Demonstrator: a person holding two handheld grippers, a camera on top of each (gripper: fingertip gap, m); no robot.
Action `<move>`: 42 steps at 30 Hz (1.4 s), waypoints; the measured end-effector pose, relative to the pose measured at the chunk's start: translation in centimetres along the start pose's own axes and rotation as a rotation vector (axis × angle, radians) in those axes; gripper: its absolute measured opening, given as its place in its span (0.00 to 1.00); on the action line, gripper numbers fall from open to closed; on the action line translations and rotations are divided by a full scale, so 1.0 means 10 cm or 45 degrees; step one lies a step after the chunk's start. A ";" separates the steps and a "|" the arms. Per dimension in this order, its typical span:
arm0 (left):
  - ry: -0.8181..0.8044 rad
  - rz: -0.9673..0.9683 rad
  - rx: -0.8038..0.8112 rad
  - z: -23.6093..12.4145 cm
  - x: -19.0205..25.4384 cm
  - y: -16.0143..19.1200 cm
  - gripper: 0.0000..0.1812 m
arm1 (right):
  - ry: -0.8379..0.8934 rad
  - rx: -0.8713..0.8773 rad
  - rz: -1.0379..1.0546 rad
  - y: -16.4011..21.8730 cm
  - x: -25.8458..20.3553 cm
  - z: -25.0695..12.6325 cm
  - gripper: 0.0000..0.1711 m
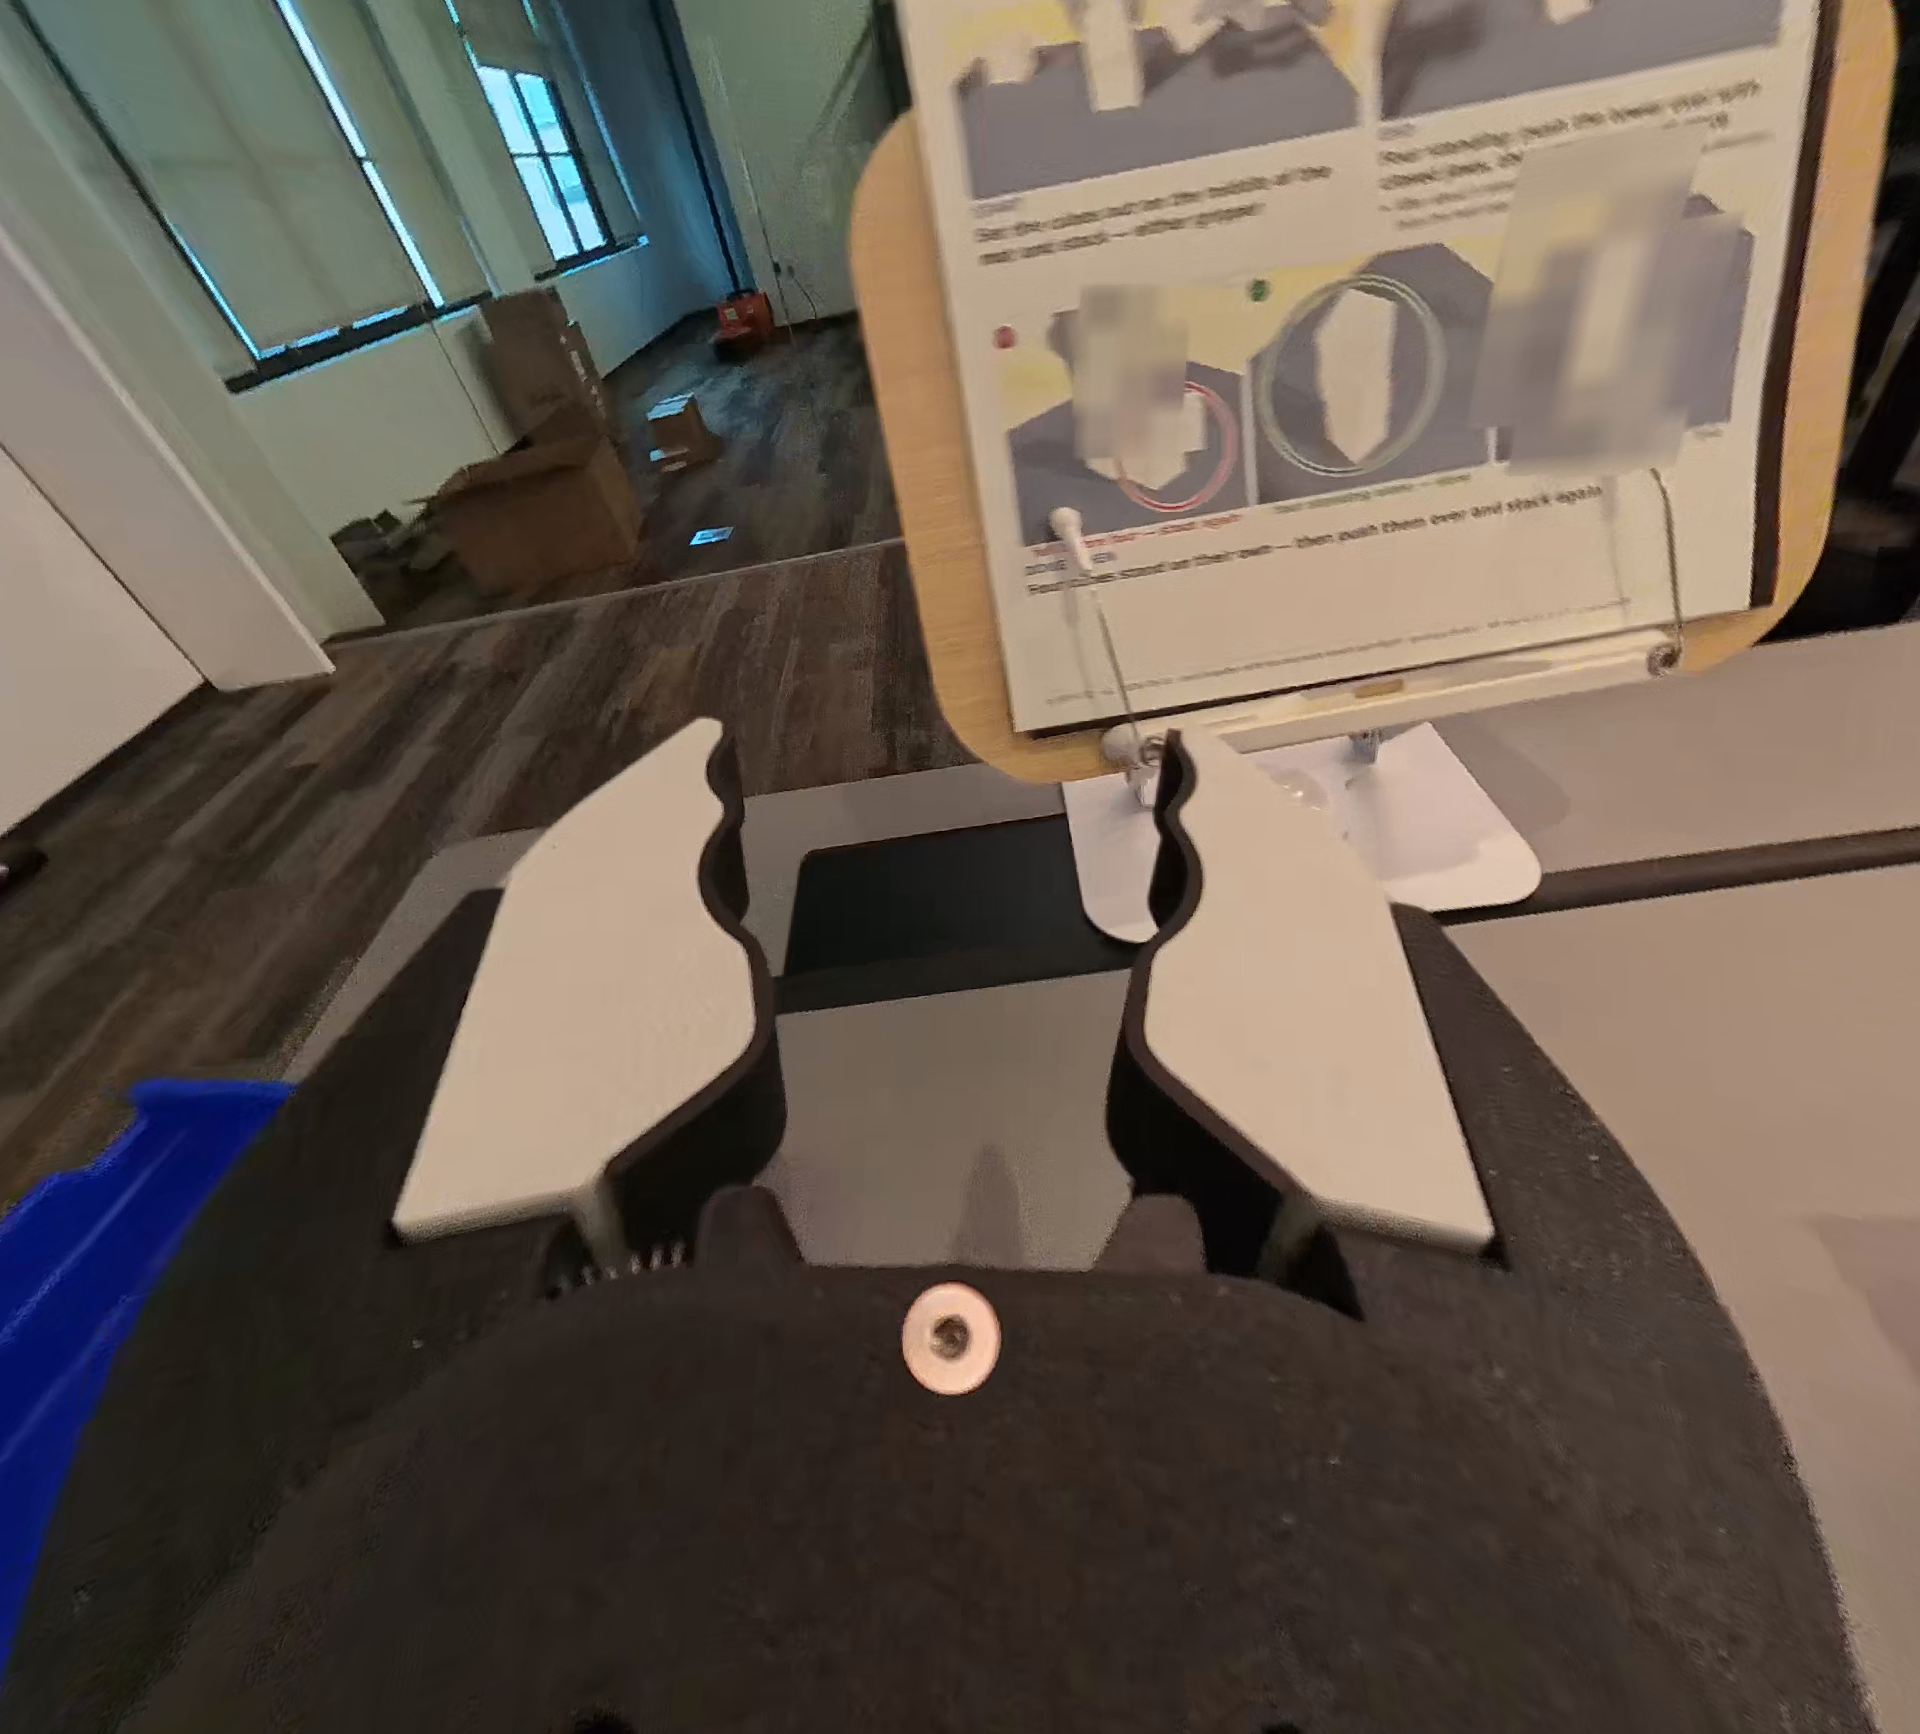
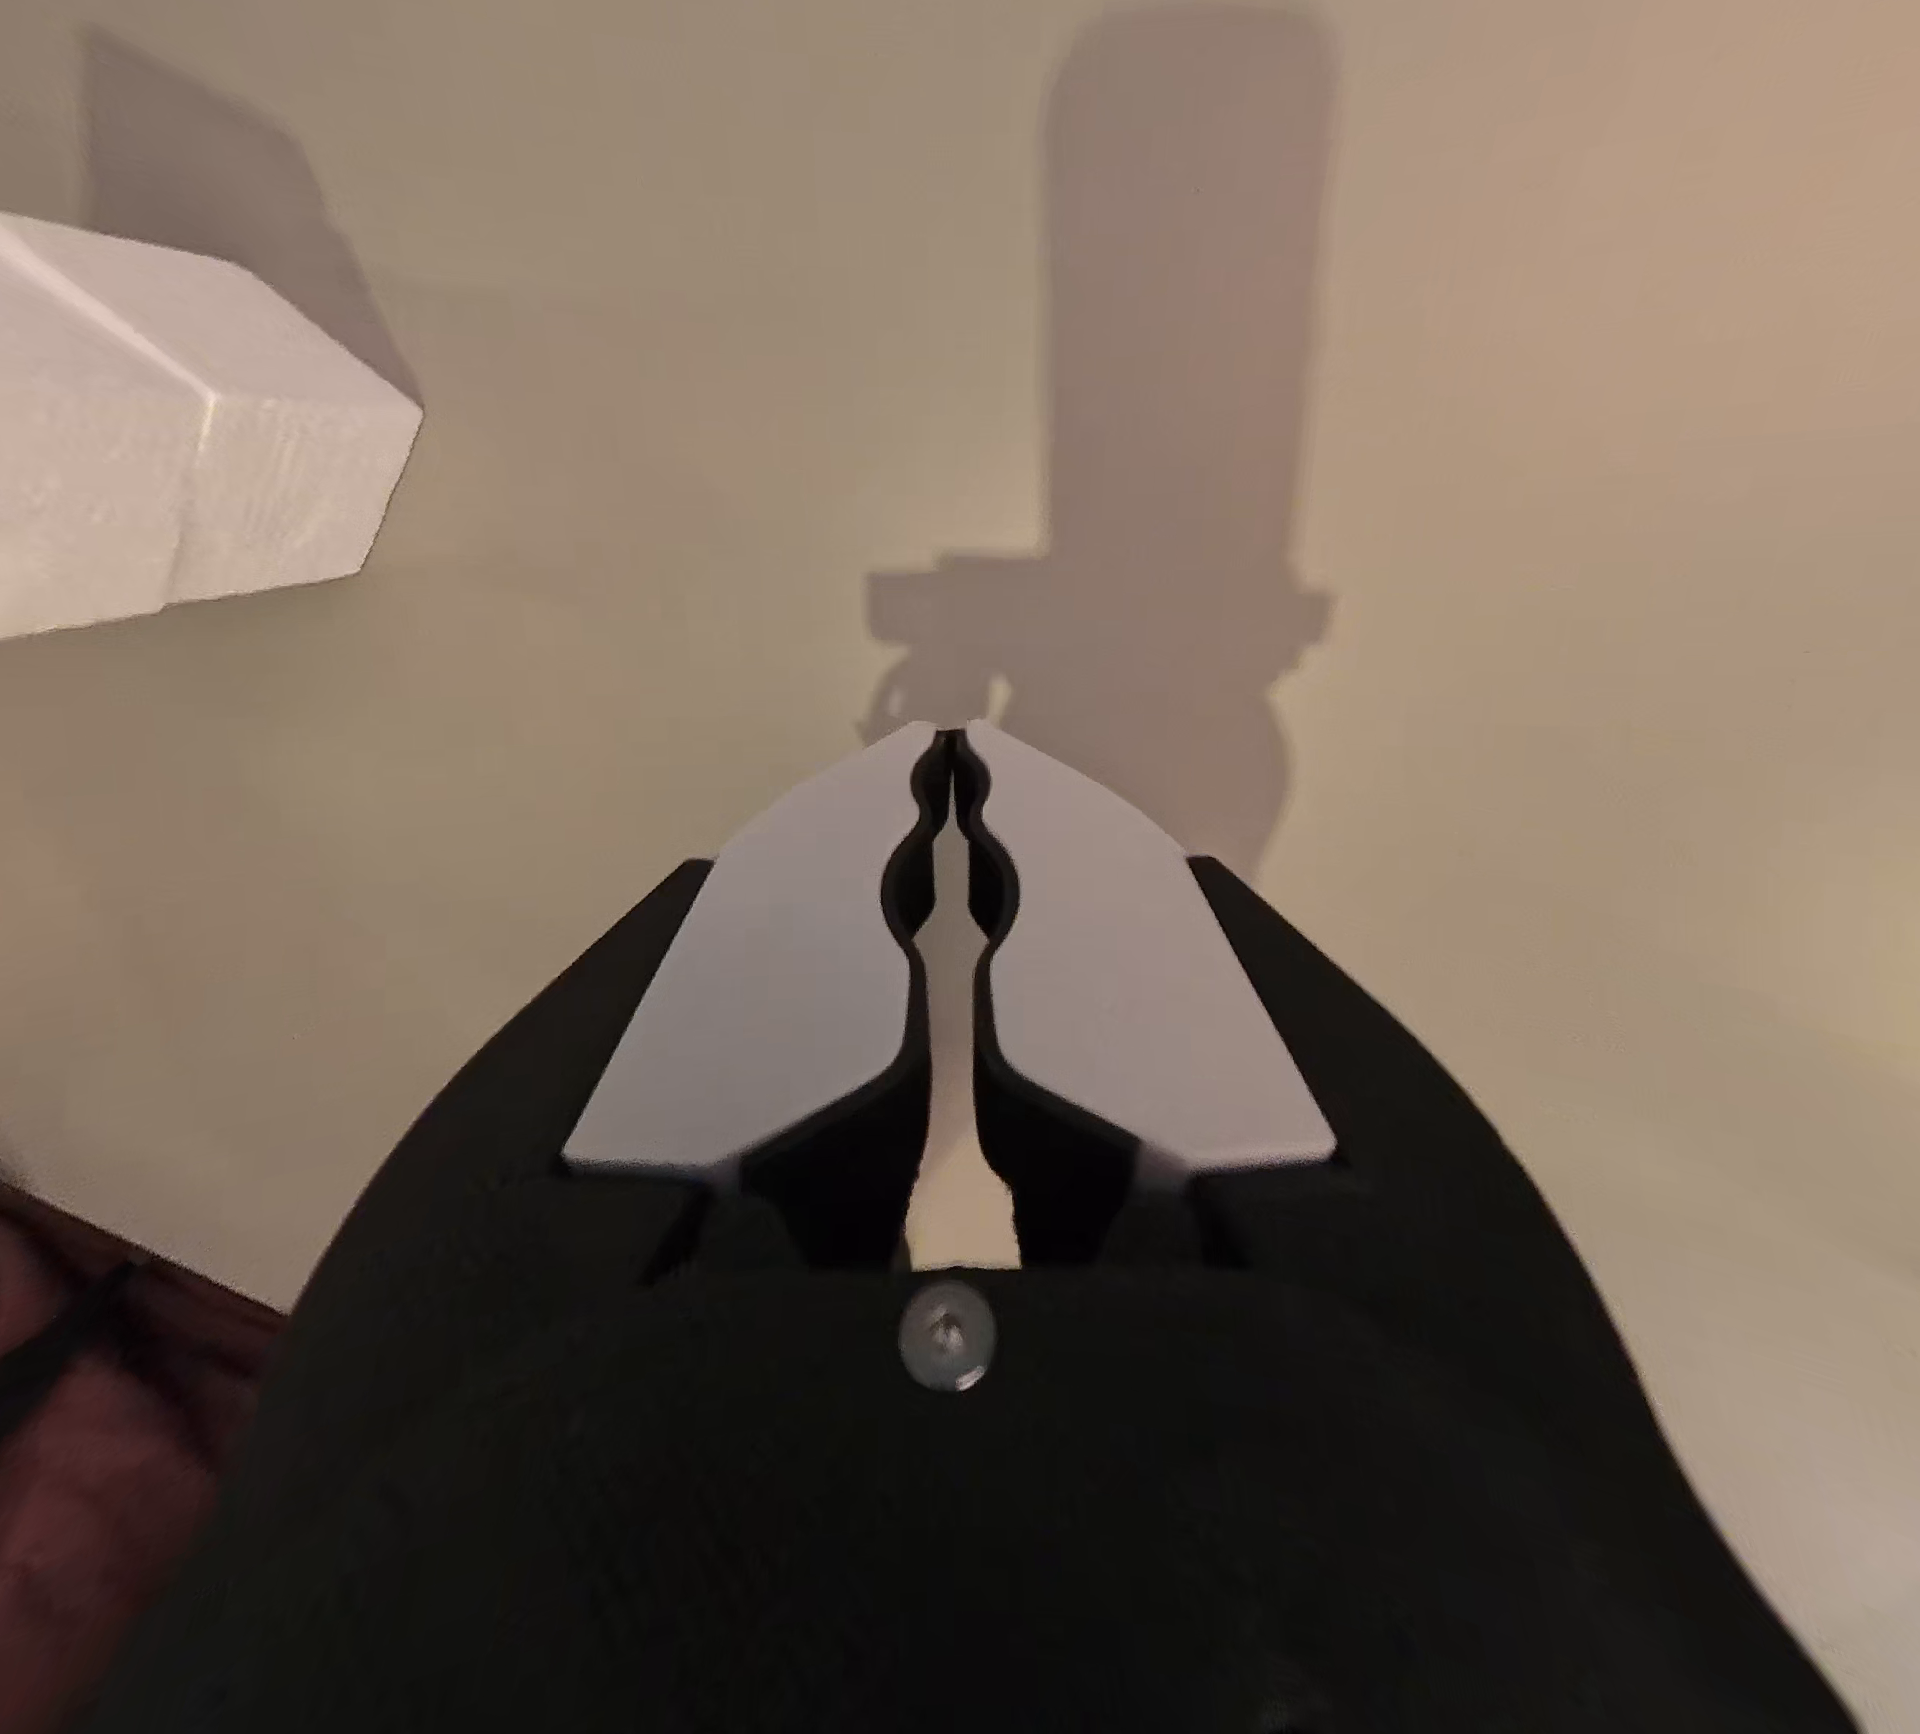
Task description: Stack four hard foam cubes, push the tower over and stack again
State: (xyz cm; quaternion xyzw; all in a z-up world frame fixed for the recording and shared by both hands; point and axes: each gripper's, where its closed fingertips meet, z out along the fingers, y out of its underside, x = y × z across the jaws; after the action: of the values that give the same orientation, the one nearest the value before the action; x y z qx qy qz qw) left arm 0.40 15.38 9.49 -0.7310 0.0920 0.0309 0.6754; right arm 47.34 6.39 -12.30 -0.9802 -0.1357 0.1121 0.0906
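Note:
In the right wrist view, white foam cubes (image 2: 197,437) sit at the left edge on a cream surface (image 2: 644,250). At least two are pressed together, and the frame cuts them off. My right gripper (image 2: 951,730) is shut and empty, with its tips touching. It points down at the bare surface to the right of the cubes and apart from them, and its shadow falls ahead. My left gripper (image 1: 945,739) is open and empty above a grey table (image 1: 1662,1061). No cubes show in the left wrist view.
A wooden document stand with an instruction sheet (image 1: 1351,282) stands on a white base just beyond the left gripper. A black mat (image 1: 935,905) lies on the table. A blue object (image 1: 94,1269) is at lower left. Wood floor and cardboard boxes (image 1: 540,479) lie beyond. About 50 centimetres separates my left fingertips from my right.

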 end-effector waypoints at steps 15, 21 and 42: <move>0.037 -0.185 -0.034 -0.20 -0.41 0.04 0.40 | 0.211 0.097 -0.440 -0.52 -1.22 0.11 0.00; 0.059 -0.121 -0.047 -0.20 -0.27 0.00 0.41 | 0.329 0.286 -0.659 -0.69 -1.68 -0.09 0.00; 0.547 0.049 -0.531 0.10 0.35 1.01 0.33 | 0.291 0.514 -0.715 -0.77 -1.66 -0.55 0.06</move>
State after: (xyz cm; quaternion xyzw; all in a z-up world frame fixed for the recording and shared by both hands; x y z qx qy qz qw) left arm 2.11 15.32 -1.10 -0.8418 0.2384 -0.0937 0.4751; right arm 31.25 8.08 -2.17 -0.8734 -0.3637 -0.0029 0.3239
